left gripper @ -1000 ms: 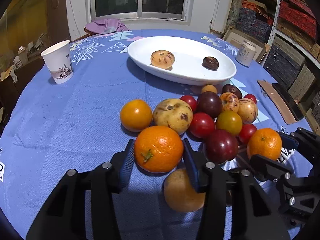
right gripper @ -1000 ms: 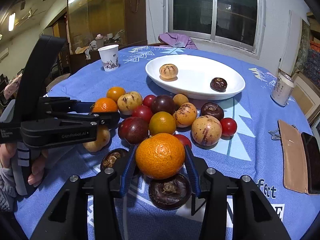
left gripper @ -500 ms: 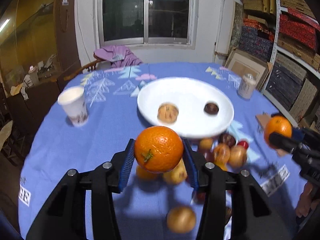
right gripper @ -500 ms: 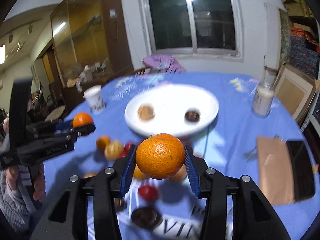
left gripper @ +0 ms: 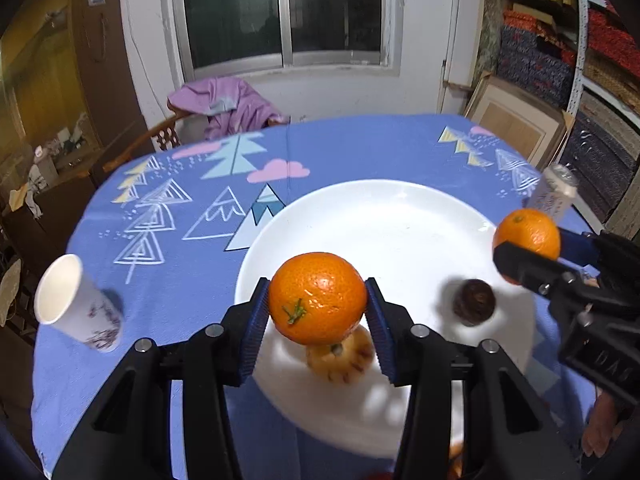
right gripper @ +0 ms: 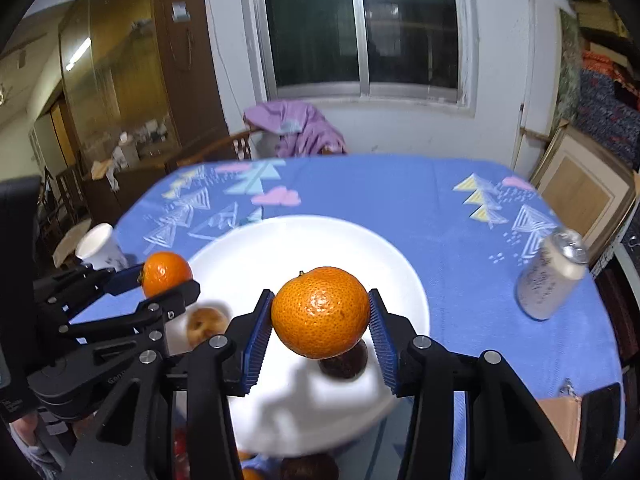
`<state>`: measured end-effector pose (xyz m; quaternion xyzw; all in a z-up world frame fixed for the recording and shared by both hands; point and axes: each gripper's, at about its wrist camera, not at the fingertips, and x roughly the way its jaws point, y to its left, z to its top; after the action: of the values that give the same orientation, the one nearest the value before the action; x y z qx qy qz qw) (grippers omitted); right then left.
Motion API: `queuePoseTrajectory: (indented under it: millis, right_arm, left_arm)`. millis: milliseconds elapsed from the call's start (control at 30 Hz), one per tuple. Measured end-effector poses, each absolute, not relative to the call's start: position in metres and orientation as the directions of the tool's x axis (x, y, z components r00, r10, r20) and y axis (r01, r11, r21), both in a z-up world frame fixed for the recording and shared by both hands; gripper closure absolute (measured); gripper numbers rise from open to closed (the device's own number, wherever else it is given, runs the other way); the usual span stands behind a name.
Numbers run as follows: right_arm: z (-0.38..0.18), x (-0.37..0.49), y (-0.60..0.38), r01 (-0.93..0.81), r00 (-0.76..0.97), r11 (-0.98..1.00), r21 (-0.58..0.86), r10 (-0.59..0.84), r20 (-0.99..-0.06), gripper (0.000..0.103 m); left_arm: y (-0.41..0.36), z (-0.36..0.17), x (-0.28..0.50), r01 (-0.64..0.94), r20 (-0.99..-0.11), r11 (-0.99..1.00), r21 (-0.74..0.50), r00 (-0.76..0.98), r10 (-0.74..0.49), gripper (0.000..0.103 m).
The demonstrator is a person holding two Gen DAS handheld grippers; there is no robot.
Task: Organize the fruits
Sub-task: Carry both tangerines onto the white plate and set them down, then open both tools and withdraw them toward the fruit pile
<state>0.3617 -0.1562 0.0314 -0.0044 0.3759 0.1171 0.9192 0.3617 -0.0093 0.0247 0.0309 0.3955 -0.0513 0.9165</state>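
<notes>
My left gripper [left gripper: 318, 312] is shut on an orange [left gripper: 318, 298] and hangs above the near left part of the white plate [left gripper: 400, 216]. Under it on the plate lies a tan speckled fruit [left gripper: 340, 356]; a dark brown fruit [left gripper: 474, 302] lies to the right. My right gripper [right gripper: 320, 320] is shut on a second orange [right gripper: 320, 312] over the plate [right gripper: 304, 240], with the dark fruit [right gripper: 346, 362] just below. Each gripper shows in the other view with its orange: the right one's orange [left gripper: 528, 234], the left one's orange [right gripper: 166, 272].
A paper cup [left gripper: 76, 306] stands left of the plate on the blue tablecloth [left gripper: 340, 152]. A white can [right gripper: 554, 276] stands to the right. A brown wallet and dark phone [right gripper: 572, 416] lie near the right edge. More fruits [right gripper: 304, 468] lie near the plate's front rim.
Both grippers lifted their oranges off the fruit pile and carried them forward over the white plate. The pile has dropped out of view below the frames.
</notes>
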Motion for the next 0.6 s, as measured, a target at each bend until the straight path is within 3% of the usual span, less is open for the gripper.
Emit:
queuePoseTrajectory:
  millis: [333,400,467,600]
  right_arm:
    - [-0.014,0.411,-0.156,-0.19,0.576,0.975,0.117,0.208,-0.79,0.055]
    - [-0.02,0.411,-0.156,-0.195,0.57,0.974,0.119,0.211,-0.794,0.054]
    - [-0.019,0.409,-0.156,-0.187,0.58,0.976,0.108,0.198,-0.79,0.052]
    - [0.007,0.393,-0.164,-0.158,0.649,0.98,0.117,0.192,-0.736,0.047]
  left_arm:
    - [-0.012,-0.017,0.419,0.139,-0.81,0.99,0.032,0.583,-0.055,0.055]
    - [-0.014,-0.015,0.42,0.131,-0.808,0.991,0.037,0.587,-0.048,0.035]
    - [-0.018,-0.012,0.421,0.131,-0.798,0.99,0.05,0.601,-0.039,0.026]
    - [-0.02,0.002,0.41,0.125,-0.774,0.989,0.081,0.633,-0.017,0.025]
